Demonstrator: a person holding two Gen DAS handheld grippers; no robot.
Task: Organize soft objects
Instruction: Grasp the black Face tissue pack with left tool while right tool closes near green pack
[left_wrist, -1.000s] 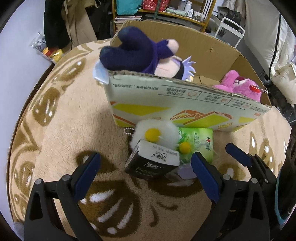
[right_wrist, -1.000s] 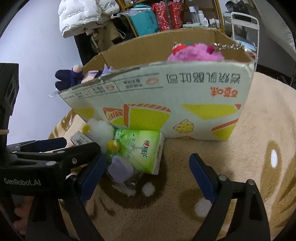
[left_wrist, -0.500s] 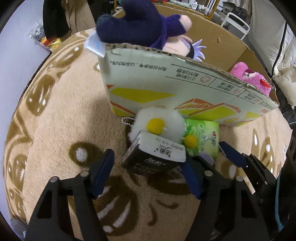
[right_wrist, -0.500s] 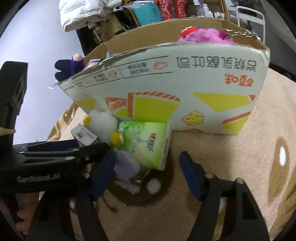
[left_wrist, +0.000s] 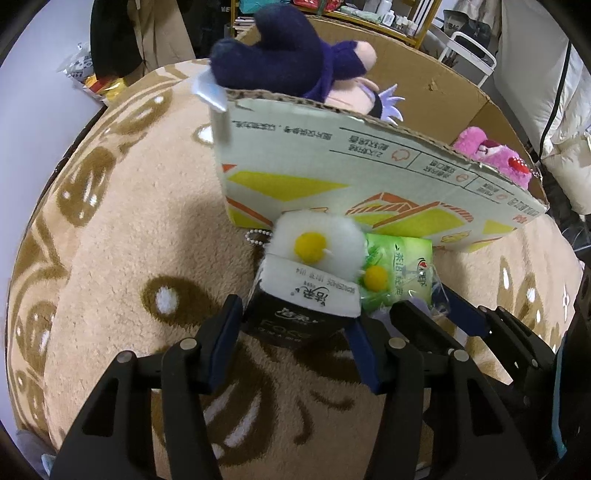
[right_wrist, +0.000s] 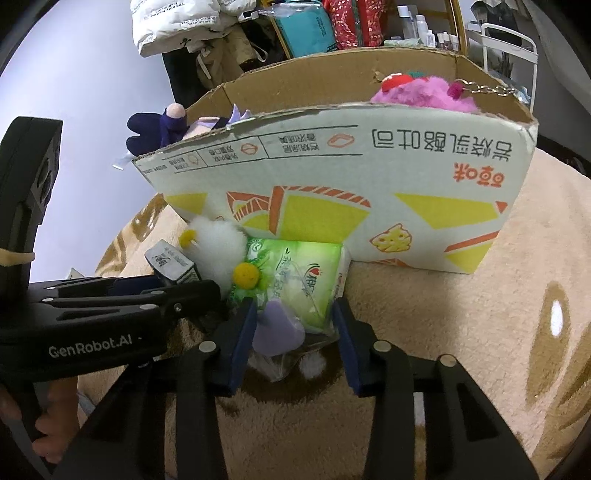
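- The left gripper (left_wrist: 295, 341) has its blue-padded jaws closed in on the sides of the dark tissue pack with a white end label (left_wrist: 301, 308). The pack lies on the tan patterned plush rug (left_wrist: 122, 240), pointing from the jaws toward the box, and the pads look to be touching it.
- Just beyond it, the fluffy white fried-egg plush with yellow yolks (left_wrist: 319, 243) rests against the front wall of the printed cardboard box (left_wrist: 332, 162).
- The right gripper (right_wrist: 293, 334) straddles the near end of the green plastic tissue packet (right_wrist: 306, 278), jaws pinching its sides, with a small lilac soft piece (right_wrist: 277, 332) between them.
- Both packs lie straight ahead of their own jaws; my guess is that each lifts over the wall into the box, where a navy plush doll (left_wrist: 291, 59) and a pink plush (left_wrist: 491, 155) already sit.
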